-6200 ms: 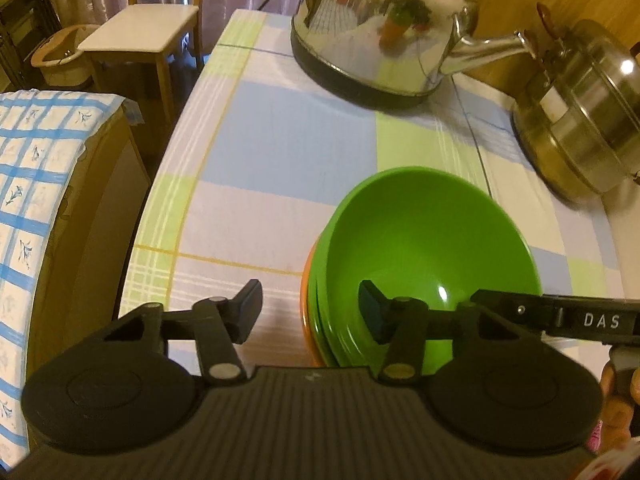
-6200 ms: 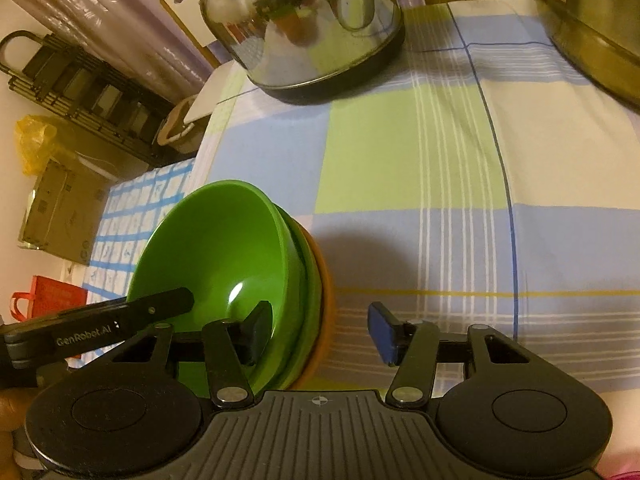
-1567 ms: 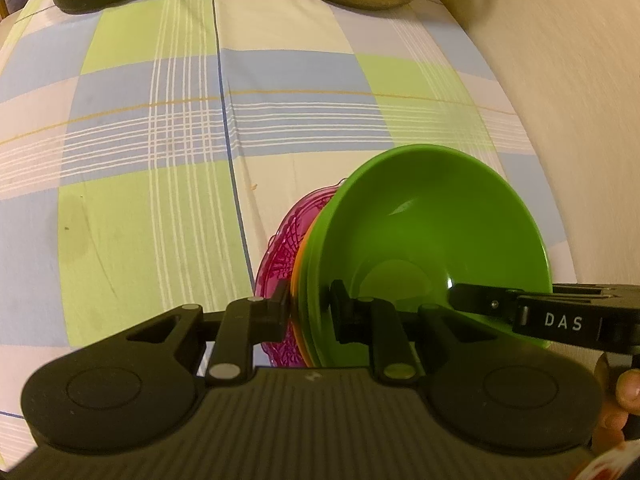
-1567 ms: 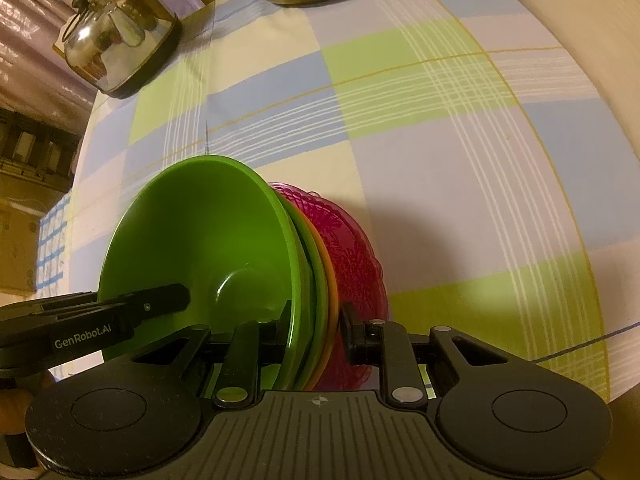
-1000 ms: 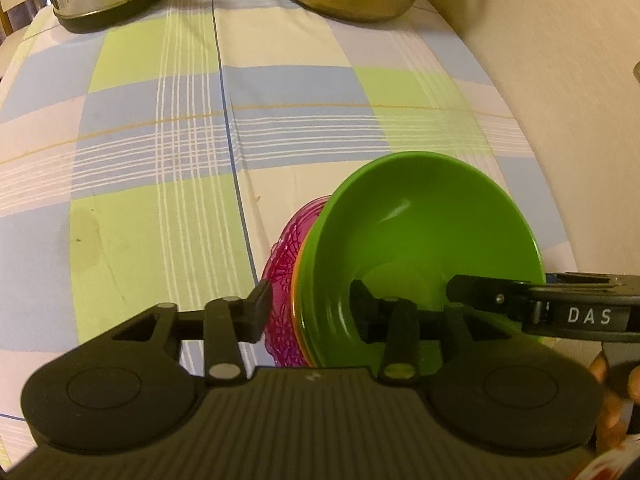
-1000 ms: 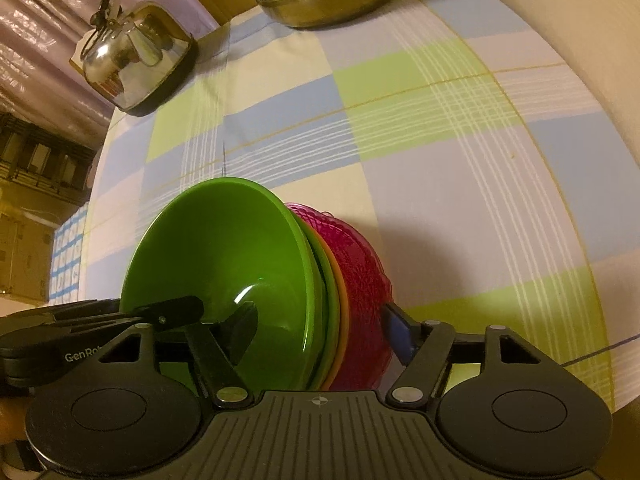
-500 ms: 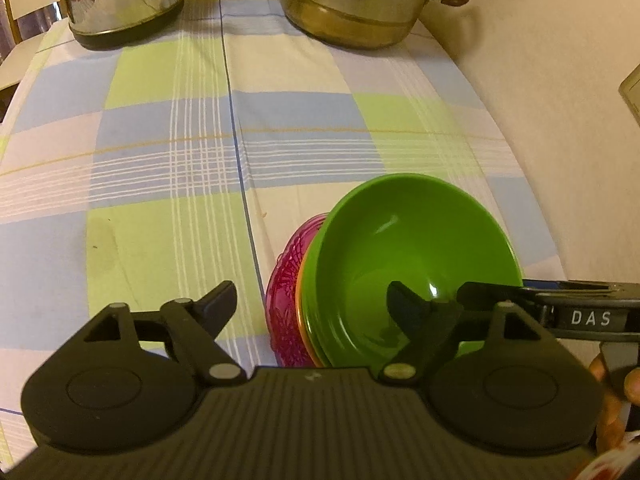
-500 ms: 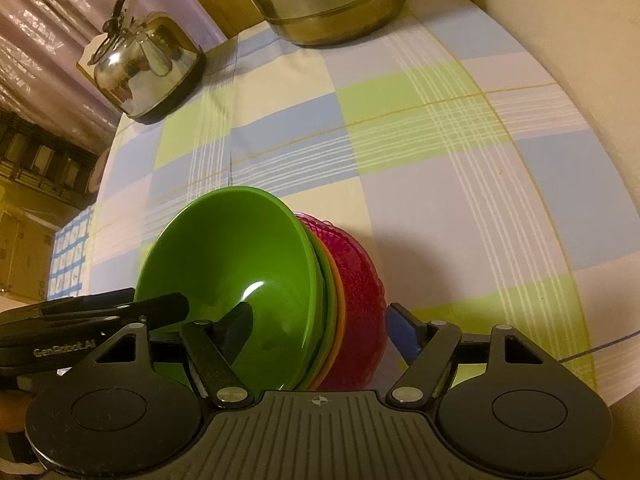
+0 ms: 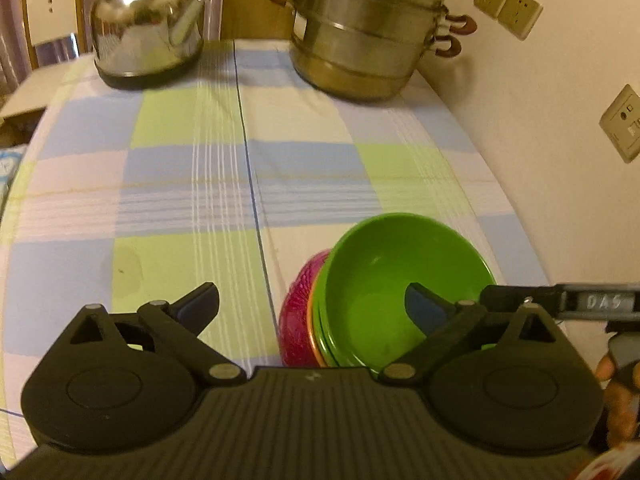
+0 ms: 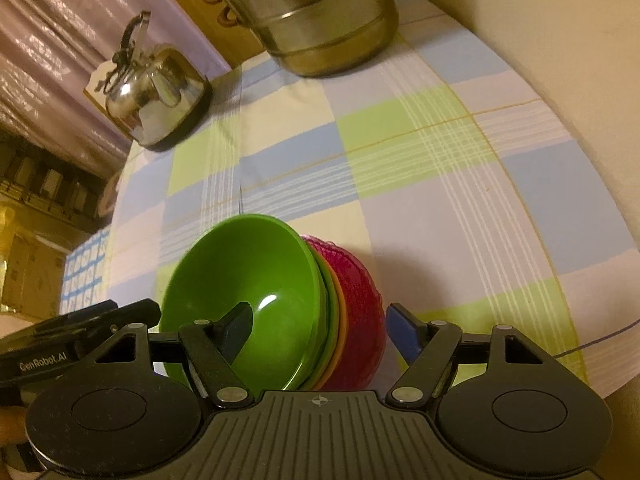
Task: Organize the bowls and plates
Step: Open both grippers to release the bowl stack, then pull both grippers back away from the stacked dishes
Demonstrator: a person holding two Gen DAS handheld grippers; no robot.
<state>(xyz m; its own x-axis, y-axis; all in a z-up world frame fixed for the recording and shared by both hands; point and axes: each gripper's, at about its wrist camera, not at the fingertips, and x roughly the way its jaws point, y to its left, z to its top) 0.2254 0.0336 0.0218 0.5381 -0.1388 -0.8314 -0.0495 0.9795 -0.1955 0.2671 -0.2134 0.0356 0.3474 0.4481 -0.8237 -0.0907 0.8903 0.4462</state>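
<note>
With its jaws spread wide and nothing between them, the left gripper hangs just above the near edge of the table, one finger out over bare cloth and the other over the hollow of the green bowl. The right gripper is likewise parted and empty-handed, its two fingers standing either side of the stack's rim without touching it, as far as I can tell.

Between them sits the stack itself: the green bowl uppermost, a second green rim and an orange dish nested under it, and a magenta patterned glass bowl at the bottom, all resting on the checked tablecloth near the wall-side edge of the table. Farther back stand a steel kettle and a tiered steamer pot, well apart from the dishes.

To my eye the stacking step looks finished and both tools are at the letting-go stage. What comes next, I'd judge, is lifting them clear without knocking the rim, then checking whether any plate or bowl is left out of view.
</note>
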